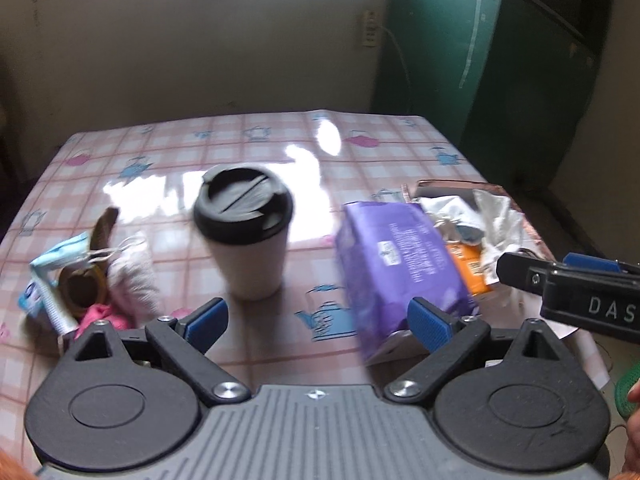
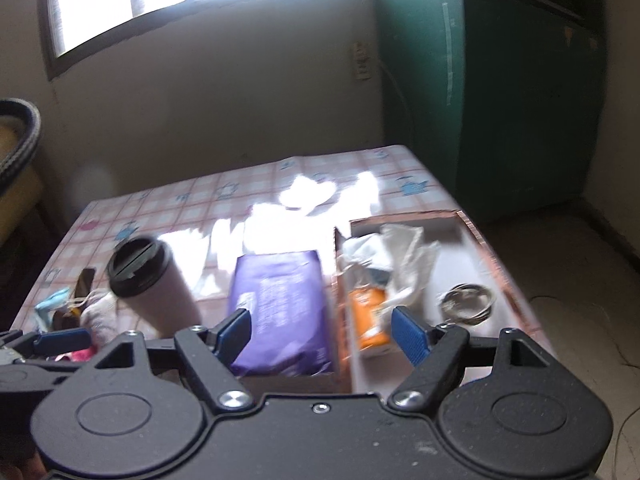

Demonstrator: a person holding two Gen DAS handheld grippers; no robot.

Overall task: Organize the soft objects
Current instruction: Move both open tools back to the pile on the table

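Teapot-print table [image 1: 280, 136] under a bright window, soft things only partly sorted.

Both the left hand-held gripper [image 1: 318, 320] and right hand-held gripper [image 2: 320, 334] hang released, grasping nothing; the purple soft pack [image 2: 280, 304] lies beside the cardboard box [image 2: 480, 232], probably awaiting boxing, left of which stands a lidded cup [image 1: 246, 232].

Both views are motion-smeared, so the white print on the purple plastic soft pack [image 1: 400, 256] is unreadable. The orange carton [image 2: 370, 320] sits half buried under crumpled white cloth [image 2: 404, 264]. Can't identify the small pile at the tabletop's left edge [image 1: 80, 280]; the second gripper [image 1: 568, 284] is cut off right.
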